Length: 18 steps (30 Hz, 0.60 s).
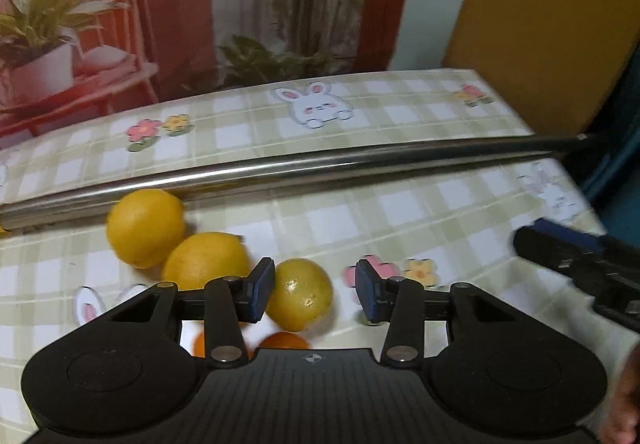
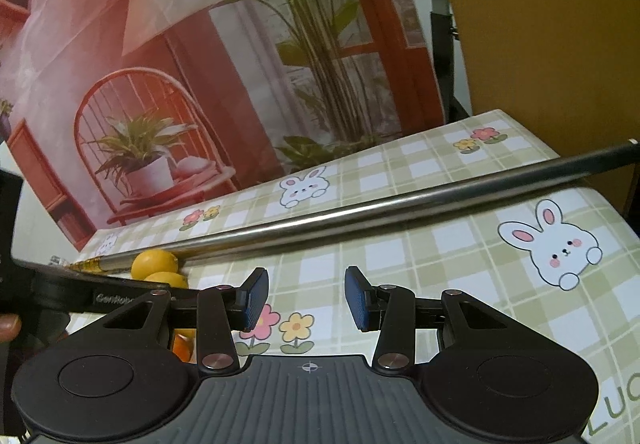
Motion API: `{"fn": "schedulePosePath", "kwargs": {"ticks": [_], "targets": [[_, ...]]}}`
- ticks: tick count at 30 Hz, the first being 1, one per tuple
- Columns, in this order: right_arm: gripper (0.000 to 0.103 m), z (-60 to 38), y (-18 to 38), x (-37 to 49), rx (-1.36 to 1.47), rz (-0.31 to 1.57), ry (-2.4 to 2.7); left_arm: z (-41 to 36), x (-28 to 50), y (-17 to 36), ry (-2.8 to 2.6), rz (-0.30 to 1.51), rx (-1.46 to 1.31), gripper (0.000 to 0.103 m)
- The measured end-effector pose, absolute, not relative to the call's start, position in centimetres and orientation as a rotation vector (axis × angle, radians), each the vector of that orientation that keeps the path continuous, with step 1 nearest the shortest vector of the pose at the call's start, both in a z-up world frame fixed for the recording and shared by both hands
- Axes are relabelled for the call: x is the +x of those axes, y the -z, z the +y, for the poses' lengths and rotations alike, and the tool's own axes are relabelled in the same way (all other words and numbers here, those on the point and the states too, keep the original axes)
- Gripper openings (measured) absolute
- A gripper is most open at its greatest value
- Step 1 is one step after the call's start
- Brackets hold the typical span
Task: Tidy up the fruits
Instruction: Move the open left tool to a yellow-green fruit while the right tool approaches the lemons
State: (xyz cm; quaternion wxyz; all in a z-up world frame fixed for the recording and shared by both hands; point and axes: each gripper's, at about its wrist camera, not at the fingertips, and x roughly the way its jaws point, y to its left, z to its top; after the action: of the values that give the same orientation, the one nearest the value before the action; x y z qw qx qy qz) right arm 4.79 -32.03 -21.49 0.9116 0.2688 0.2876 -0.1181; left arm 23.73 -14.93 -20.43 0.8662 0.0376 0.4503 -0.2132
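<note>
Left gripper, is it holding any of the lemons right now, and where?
No. The left gripper is open around one lemon, pads not pressing it.

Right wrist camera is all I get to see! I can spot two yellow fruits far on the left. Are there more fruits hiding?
Observer: Yes. The left wrist view shows a third round yellow fruit lying between the open blue pads of the left gripper, closer to the left pad.
Operator: Is it squeezing that one?
Observer: Not that I can see; a clear gap shows on the fruit's right side.
Operator: Any orange ones?
Observer: Yes, the left wrist view shows two orange fruits, partly hidden under the gripper's body.
Operator: Where's my gripper?
Observer: The right gripper shows at the right edge of the left wrist view, away from the fruit.
</note>
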Motion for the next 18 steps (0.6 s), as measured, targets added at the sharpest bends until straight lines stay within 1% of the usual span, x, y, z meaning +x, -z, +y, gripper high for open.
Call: {"fn": "schedulePosePath", "kwargs": {"ticks": [5, 10, 13, 18], "targets": [[0.040, -32.4, 21.7, 4.5, 0.567, 0.592, 0.253, -14.8, 23.6, 19.9, 0.567, 0.980, -0.022, 0.046], [0.040, -32.4, 21.6, 4.3, 0.568, 0.588, 0.255, -13.7, 24.0, 19.9, 0.494, 0.934, -0.036, 0.046], [0.040, -32.5, 21.7, 4.2, 0.572, 0.592, 0.256, -13.7, 24.5, 20.9, 0.488, 0.983, -0.020, 0.046], [0.040, -32.4, 21.9, 4.3, 0.576, 0.597, 0.257, -14.0, 24.5, 22.3, 0.565, 1.073, -0.068, 0.047]]}}
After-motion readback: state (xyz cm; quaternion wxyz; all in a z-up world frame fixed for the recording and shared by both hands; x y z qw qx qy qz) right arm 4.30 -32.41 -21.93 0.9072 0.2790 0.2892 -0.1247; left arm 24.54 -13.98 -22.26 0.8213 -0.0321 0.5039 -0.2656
